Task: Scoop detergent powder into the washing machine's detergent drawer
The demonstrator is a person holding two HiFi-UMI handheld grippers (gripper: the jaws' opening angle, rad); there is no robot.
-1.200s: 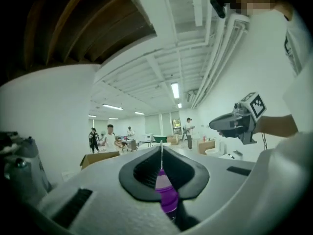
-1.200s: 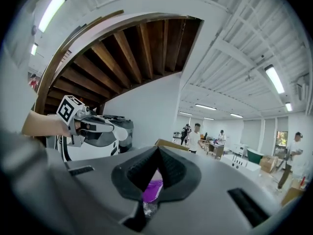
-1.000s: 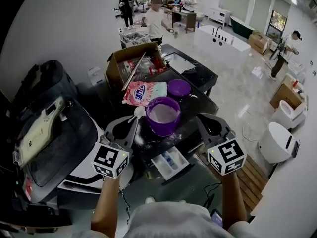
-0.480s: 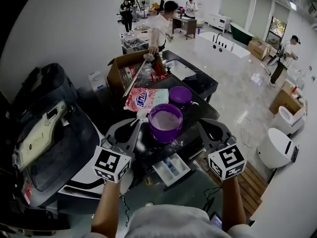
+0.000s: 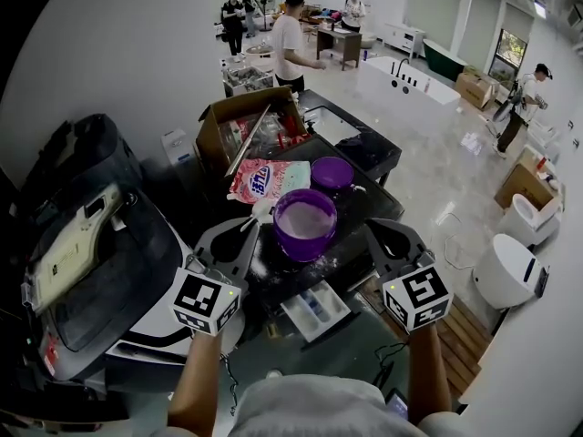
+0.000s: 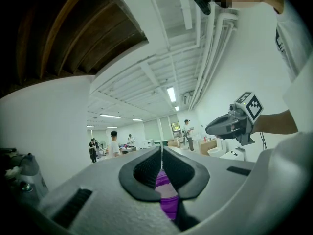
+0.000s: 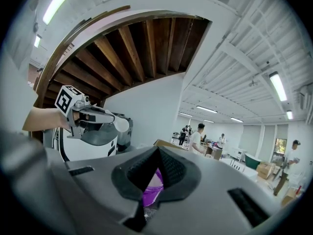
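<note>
Purple tub (image 5: 301, 246) held powder; drawer (image 5: 315, 306) stood open, its fill unreadable. Your left gripper (image 5: 244, 230) had fingers clenched on the white scoop (image 5: 260, 209) beside the tub; right gripper (image 5: 372, 228) fingers were closed, empty.

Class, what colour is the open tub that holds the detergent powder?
Purple. The tub shows best in the head view.

The grey moulded-plastic left gripper (image 5: 244, 232) and matching right gripper (image 5: 372, 229) have black ribbed pads (image 6: 145, 169). Each bears a white cube with black square markers (image 5: 205, 300). The person wears a pale short-sleeved shirt (image 5: 310, 406).
</note>
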